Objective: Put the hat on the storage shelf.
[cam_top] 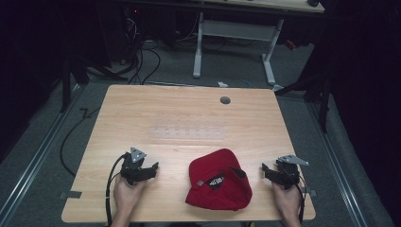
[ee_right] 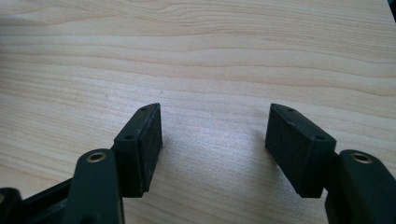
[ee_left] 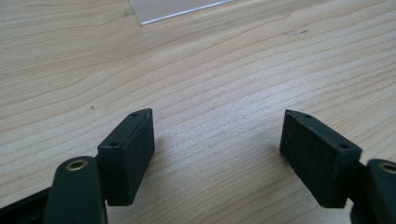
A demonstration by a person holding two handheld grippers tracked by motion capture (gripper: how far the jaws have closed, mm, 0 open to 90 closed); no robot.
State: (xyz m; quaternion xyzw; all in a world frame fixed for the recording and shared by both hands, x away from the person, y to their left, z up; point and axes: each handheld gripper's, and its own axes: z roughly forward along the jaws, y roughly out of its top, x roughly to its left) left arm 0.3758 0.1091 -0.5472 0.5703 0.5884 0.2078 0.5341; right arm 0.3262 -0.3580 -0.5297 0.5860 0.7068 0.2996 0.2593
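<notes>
A: Red cap lies on the near part of the wooden table, between the two grippers and touching neither. Its inside seems turned up, with a black label showing.

B: And the grippers?

A: The left gripper rests on the table at the cap's left, jaws apart, nothing between them. The right gripper is at the cap's right, jaws wide apart, also empty. In both gripper views I see bare wood between the black pads.

B: So which step is it?

A: I think the very start, before any grasp. Next, one gripper must come inward to the cap's edge and close on the fabric.

B: The surroundings?

A: A clear plastic sheet lies mid-table. Behind stands a white desk frame on a grey floor, with cables, in a dark room.
</notes>
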